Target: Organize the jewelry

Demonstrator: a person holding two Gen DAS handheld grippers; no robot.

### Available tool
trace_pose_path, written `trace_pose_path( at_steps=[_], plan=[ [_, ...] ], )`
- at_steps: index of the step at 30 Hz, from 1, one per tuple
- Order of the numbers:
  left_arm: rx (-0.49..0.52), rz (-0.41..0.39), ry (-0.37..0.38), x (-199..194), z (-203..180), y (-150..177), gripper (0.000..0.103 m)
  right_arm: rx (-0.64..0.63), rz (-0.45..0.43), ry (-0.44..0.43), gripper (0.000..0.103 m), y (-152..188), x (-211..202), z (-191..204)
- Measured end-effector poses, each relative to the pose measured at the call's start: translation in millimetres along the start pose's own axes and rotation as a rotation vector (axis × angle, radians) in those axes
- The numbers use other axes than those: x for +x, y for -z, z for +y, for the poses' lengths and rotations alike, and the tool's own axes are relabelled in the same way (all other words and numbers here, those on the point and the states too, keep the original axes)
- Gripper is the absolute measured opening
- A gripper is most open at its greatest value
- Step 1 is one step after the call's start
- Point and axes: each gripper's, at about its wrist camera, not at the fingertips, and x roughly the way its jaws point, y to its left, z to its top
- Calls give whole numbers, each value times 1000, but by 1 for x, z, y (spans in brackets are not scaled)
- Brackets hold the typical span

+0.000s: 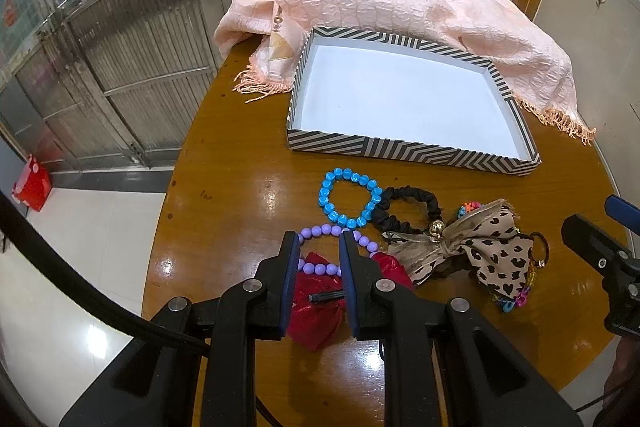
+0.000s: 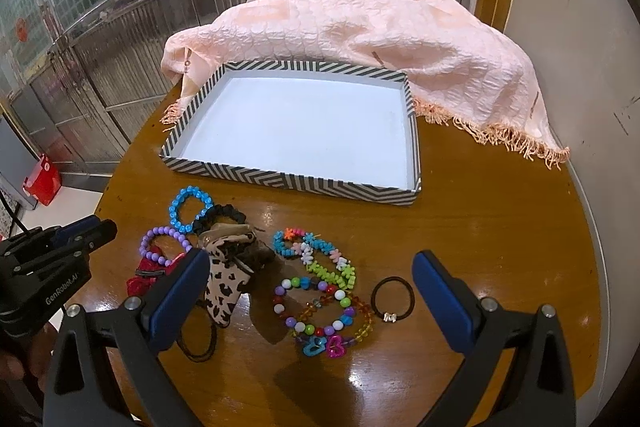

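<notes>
Altogether, one tray (image 2: 288, 183), one purple bracelet (image 1: 320, 269), one blue bracelet (image 1: 350, 197).

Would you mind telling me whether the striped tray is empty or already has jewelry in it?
Empty. Both views show only the bare white floor of the striped tray; the bracelets, such as the blue bead bracelet, lie on the table in front of it.
</notes>
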Motion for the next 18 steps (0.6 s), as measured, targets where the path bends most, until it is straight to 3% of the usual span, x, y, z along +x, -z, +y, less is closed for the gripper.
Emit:
trace_pose_path(
  at_steps=[18],
  plan=[
    [-24, 4, -5, 4, 5, 2, 6, -43, -25, 20, 103, -5, 4, 8]
  ],
)
